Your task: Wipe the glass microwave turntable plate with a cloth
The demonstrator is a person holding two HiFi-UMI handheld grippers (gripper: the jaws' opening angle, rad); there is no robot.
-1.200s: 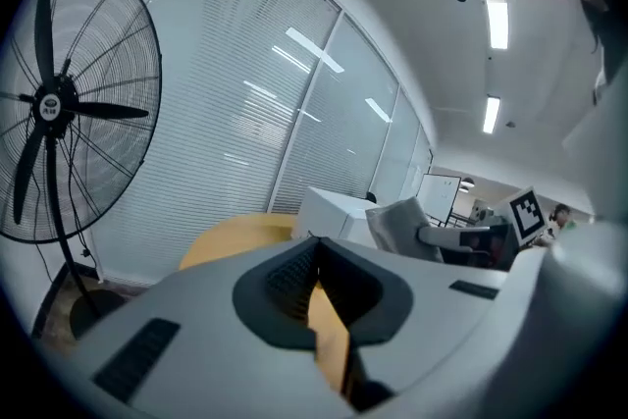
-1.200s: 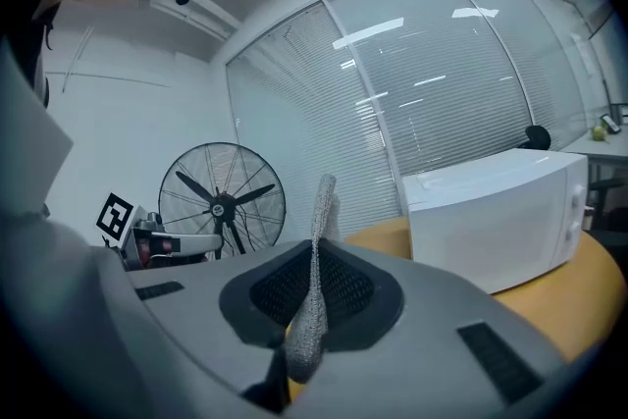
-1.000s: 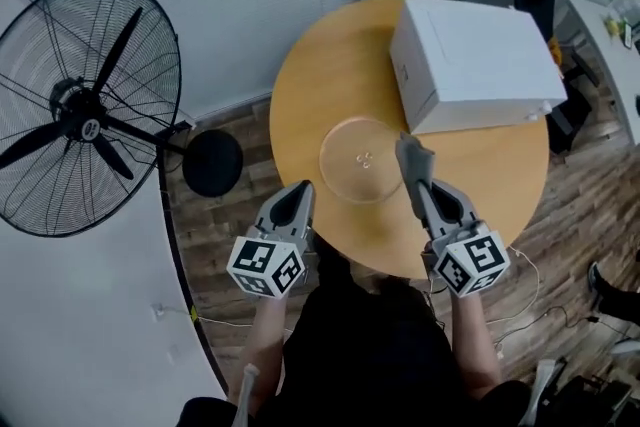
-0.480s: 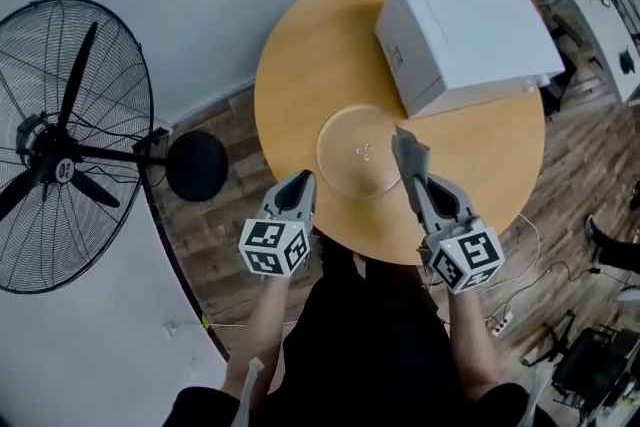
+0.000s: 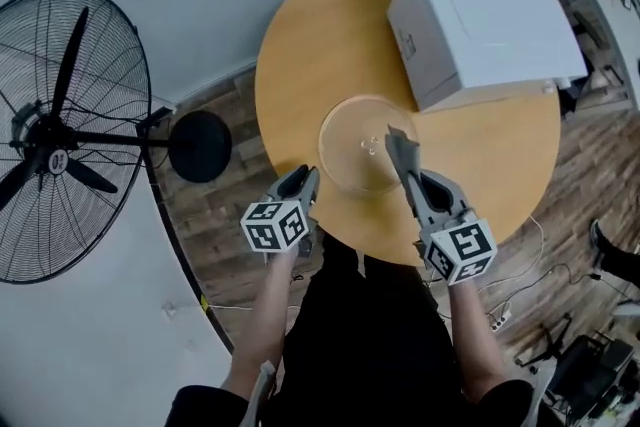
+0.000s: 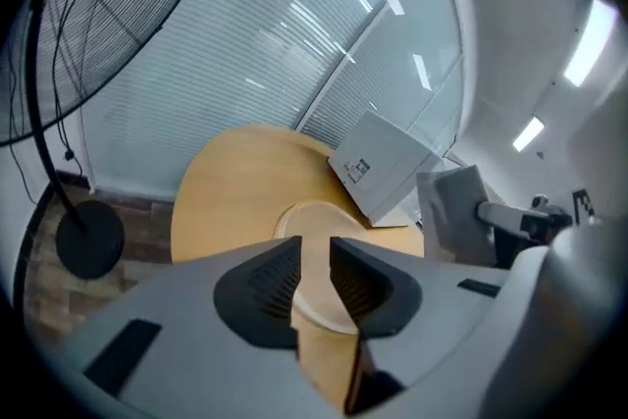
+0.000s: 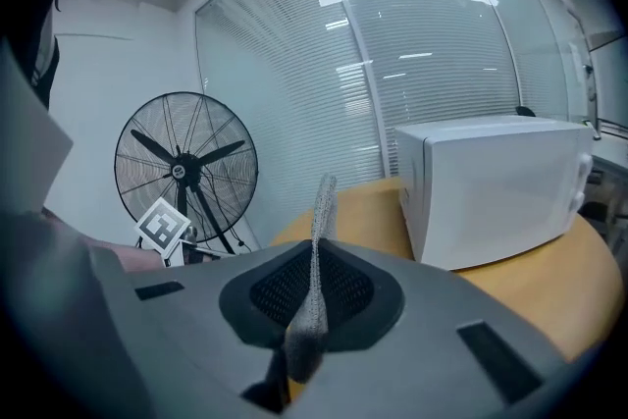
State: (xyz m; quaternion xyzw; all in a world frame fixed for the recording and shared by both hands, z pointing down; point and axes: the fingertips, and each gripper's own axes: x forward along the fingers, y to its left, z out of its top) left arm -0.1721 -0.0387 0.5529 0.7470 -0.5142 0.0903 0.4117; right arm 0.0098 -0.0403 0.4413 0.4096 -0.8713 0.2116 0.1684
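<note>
The clear glass turntable plate (image 5: pixel 352 140) lies flat on the round wooden table (image 5: pixel 300 65), near its front edge. My right gripper (image 5: pixel 408 163) is shut on a grey cloth (image 5: pixel 401 149), which stands up thin between the jaws over the plate's right part; whether it touches the glass I cannot tell. The right gripper view shows the cloth (image 7: pixel 316 255) pinched edge-on in the right gripper (image 7: pixel 315 248). My left gripper (image 5: pixel 303 181) hovers at the table's front-left edge, just short of the plate. Its jaws stand narrowly open and empty in the left gripper (image 6: pixel 314 275) view, with the plate (image 6: pixel 312 216) beyond them.
A white microwave (image 5: pixel 485 15) sits on the table's back right, close behind the plate. A large standing fan (image 5: pixel 60 135) with a round black base (image 5: pixel 200 145) is on the floor to the left. Cables (image 5: pixel 520 295) lie on the wooden floor at the right.
The right gripper with the cloth has shifted slightly left, from the plate's right rim to over its right part. The left gripper stays by the front-left edge. The head camera has shifted.
</note>
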